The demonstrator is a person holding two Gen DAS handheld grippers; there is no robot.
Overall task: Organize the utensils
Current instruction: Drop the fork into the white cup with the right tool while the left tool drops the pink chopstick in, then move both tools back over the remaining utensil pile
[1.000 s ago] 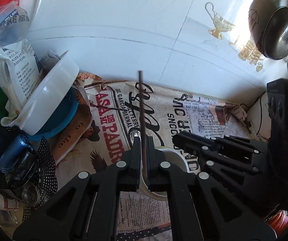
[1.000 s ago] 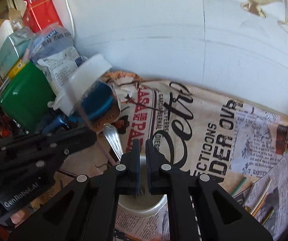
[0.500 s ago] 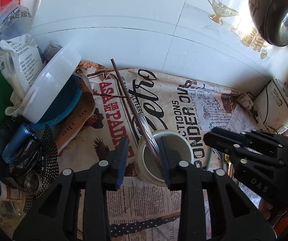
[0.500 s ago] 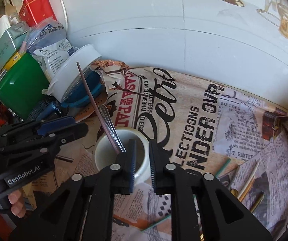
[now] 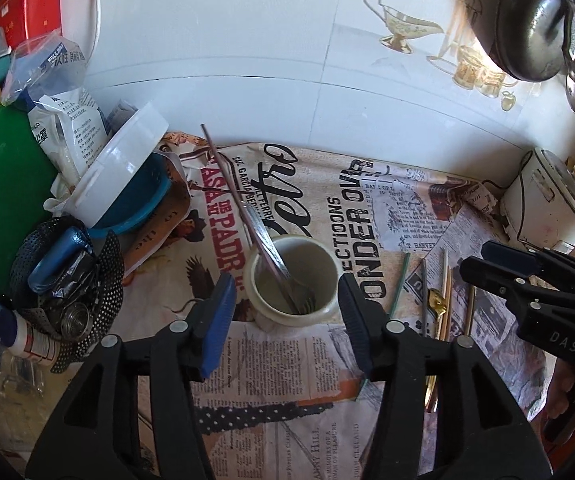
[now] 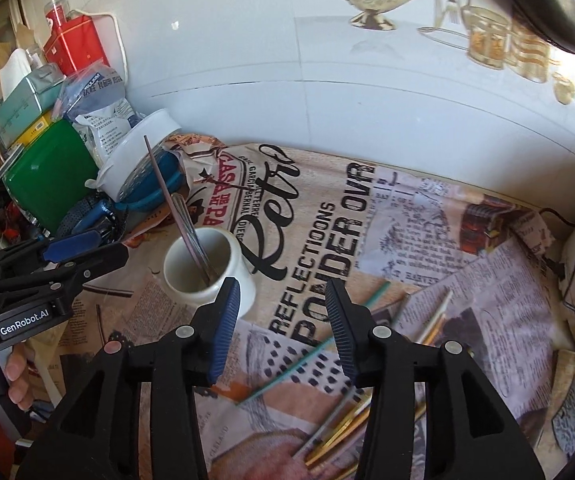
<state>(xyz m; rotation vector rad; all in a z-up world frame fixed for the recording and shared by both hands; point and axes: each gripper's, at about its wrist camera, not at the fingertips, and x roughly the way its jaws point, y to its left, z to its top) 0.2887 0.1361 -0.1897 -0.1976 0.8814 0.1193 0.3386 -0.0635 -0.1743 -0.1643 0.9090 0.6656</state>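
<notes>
A white cup (image 5: 271,316) stands on the newspaper-covered counter. A thin brown stick (image 5: 223,168) and a silver fork (image 5: 265,240) lean in it, tilted to the left. My left gripper (image 5: 286,280) hovers just in front of the cup, jaws opening, with nothing held between the pads. My right gripper (image 6: 282,284) sits to the right of the cup (image 6: 243,268), jaws also opening and empty. Each gripper shows in the other's view: right gripper (image 5: 477,258), left gripper (image 6: 111,246). A green stick (image 6: 299,360) and several gold and silver utensils (image 6: 347,432) lie loose on the paper.
Clutter crowds the left: a white tub over a blue bowl (image 5: 123,176), a green box (image 5: 3,176), a black perforated basket (image 5: 67,288). A white appliance (image 5: 547,200) stands at the right. The tiled wall is close behind, with a dark pan (image 5: 527,28) hanging.
Both grippers went from shut to open. The left one let go of the brown stick, which now leans in the cup. Both drew back from the cup, the right one shifting rightward.
</notes>
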